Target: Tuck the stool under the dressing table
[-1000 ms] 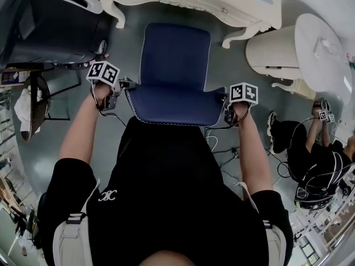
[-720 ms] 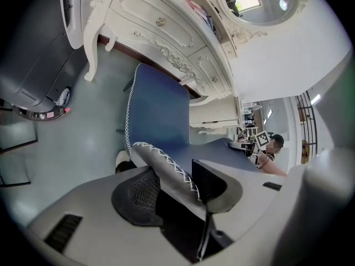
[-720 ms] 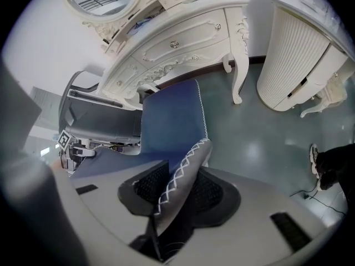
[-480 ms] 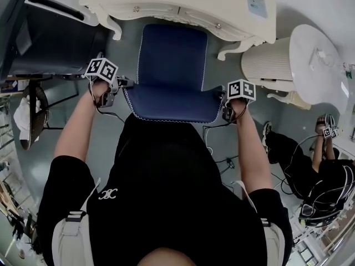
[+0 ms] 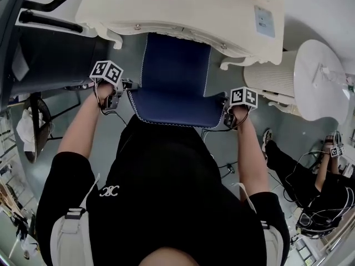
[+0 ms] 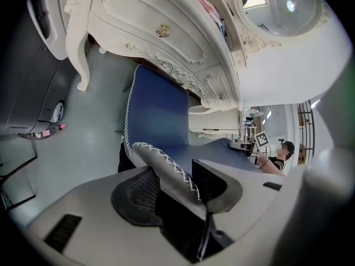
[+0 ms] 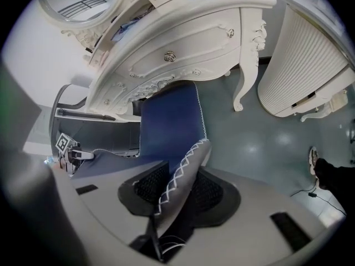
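1. Blue upholstery with white cross-stitched piping is all I can see of the stool [image 5: 175, 73]. Its legs are hidden under the seat and behind my torso in the head view.
2. The stool's far end is covered by the front rail of the cream table [image 5: 183, 15], so I cannot tell how far underneath it reaches. The table's top is cut off at the upper edge of the head view.
3. In the head view the marker cubes and my hands cover most of both sets of jaws. The gripper views show them plainly.
4. Left gripper [image 5: 123, 86]: the jaws stand fairly wide and are clamped on the piping at the stool's near left corner, one pad on each side.
5. Right gripper [image 5: 226, 115]: it is clamped the same way on the piping at the near right corner, and the padded edge fills the gap between the pads.
6. Stool position: the seat runs away from both grippers, straight toward the table, between its two carved front legs [image 5: 233, 64]. The near part stands in the open over the grey floor [image 5: 130, 60], close against my body.
7. Periphery: a ribbed white cabinet [image 5: 272, 76] and a round table [image 5: 321, 73] stand to the right, apart from the stool.
8. A person [image 5: 327, 187] at lower right is partly cut off by the edge. I cannot identify the dark unit [image 5: 50, 54] at left.
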Tool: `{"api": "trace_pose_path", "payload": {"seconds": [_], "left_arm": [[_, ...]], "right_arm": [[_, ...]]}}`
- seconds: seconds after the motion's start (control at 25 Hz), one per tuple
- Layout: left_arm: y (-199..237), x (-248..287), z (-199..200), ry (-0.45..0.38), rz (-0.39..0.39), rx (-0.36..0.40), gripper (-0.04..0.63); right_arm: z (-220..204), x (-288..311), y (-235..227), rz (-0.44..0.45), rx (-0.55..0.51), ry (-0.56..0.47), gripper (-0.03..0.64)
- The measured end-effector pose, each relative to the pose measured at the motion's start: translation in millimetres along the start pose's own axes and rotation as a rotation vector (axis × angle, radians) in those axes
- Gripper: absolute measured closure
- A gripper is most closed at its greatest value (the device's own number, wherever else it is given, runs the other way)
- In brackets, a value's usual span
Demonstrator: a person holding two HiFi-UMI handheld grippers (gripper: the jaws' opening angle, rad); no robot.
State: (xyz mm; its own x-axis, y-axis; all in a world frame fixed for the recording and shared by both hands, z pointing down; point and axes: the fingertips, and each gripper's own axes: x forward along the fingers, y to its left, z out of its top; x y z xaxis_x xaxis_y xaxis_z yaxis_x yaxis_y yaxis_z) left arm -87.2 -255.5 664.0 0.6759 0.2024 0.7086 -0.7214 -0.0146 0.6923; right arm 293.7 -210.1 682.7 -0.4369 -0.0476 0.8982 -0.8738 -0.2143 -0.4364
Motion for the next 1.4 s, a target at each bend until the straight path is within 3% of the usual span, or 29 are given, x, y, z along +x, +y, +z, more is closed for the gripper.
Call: {"api": "trace_pose_path", "payload": {"seconds": [0.84, 1.16, 1.4], "left_arm": [[1, -16, 130, -0.076, -0.013, 0.019, 0.426], [7, -16, 161, -0.126, -0.021, 0.009, 0.426], [16, -10, 166, -0.109, -0.011, 0.004, 0.426]], "right_arm": [[119, 3, 18, -0.010, 0.041, -0.086, 0.492], [152, 9, 22, -0.005, 0.046, -0.128, 0.492], [156, 18, 19, -0.003, 0.061, -0.136, 0.493]]}}
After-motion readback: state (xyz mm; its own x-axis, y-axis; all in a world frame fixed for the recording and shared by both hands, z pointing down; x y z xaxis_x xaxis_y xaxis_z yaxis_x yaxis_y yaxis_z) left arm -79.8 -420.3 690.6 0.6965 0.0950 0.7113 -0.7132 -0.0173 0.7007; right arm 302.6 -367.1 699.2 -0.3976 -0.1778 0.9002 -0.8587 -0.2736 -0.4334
